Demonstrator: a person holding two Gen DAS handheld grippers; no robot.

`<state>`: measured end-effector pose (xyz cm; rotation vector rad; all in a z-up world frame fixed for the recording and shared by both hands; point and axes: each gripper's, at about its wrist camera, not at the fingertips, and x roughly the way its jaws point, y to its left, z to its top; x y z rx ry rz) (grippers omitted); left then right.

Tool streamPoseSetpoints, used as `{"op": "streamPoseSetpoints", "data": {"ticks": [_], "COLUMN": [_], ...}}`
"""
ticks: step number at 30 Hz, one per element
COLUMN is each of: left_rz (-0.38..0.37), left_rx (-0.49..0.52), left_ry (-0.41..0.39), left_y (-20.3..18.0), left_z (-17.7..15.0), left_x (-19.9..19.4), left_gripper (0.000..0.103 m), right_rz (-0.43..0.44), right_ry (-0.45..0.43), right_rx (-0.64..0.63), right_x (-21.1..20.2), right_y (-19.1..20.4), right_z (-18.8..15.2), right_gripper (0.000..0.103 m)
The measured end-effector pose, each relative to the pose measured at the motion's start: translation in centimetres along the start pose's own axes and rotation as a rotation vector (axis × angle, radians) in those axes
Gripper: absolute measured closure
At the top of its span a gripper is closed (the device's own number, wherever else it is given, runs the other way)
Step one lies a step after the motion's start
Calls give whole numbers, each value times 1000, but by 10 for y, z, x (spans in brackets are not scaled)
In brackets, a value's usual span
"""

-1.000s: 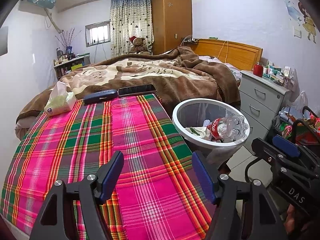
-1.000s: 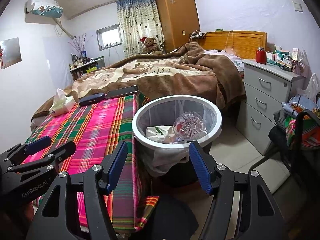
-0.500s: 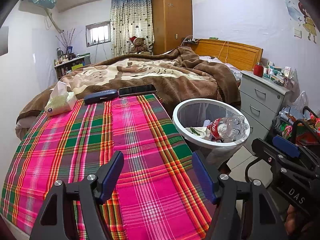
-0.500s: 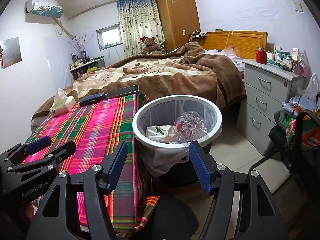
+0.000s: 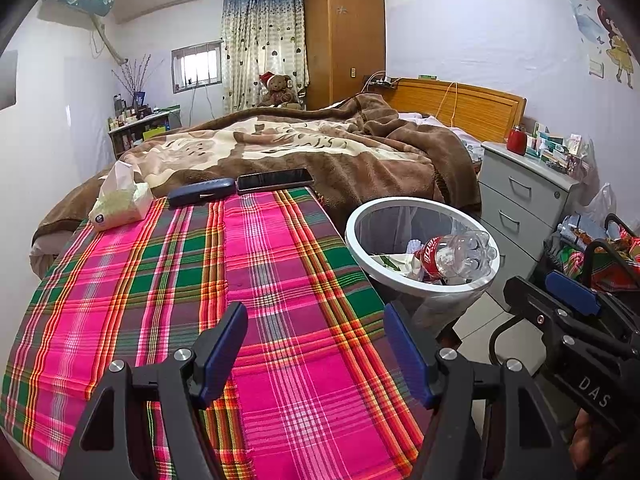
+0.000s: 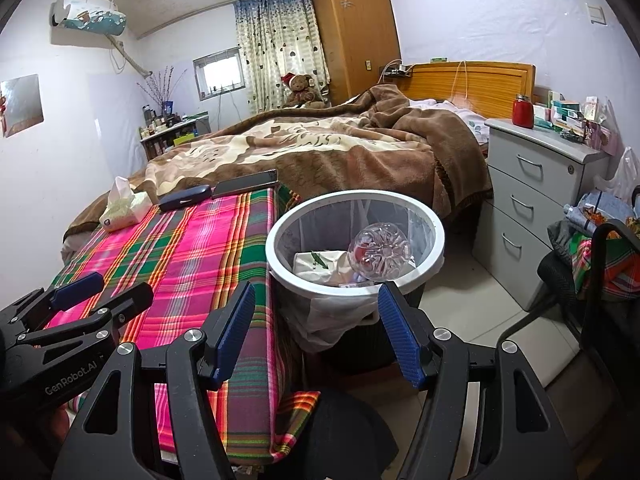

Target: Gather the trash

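- Trash bin [image 6: 434, 236]: white-rimmed, lined with a bag, standing on the floor just beside the plaid-covered table [image 5: 160, 280].
- Plastic bottle [image 5: 456, 258]: clear with a red label, lying inside the bin on crumpled paper [image 6: 316, 266].
- Left gripper [image 5: 316, 350]: released, jaws wide apart and holding nothing, above the table's near end, left of the bin.
- Right gripper [image 6: 316, 332]: released, empty, on the near side of the bin.
- Tissue pack [image 5: 120, 204], dark case [image 5: 200, 197], phone [image 5: 274, 180]: at the table's far edge, beyond the bin.
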<state>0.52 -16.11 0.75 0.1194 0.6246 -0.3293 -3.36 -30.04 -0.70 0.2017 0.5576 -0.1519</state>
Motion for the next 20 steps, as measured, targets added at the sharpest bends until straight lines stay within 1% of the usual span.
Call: {"op": "streamPoseSetpoints", "data": {"ticks": [12,20], "left_rz": [-3,-2], "left_rx": [-4,-6], "left_ry": [-7,6], "left_y": [-2,-4], "left_z": [2,3], "left_x": [-1,2], "left_gripper": [33,33], "right_rz": [-1,-1], "right_ry": [4,3], "right_rx": [1,1], "right_x": [0,0], "right_y": [0,0], "right_z": [0,0], "right_gripper": [38,38]}}
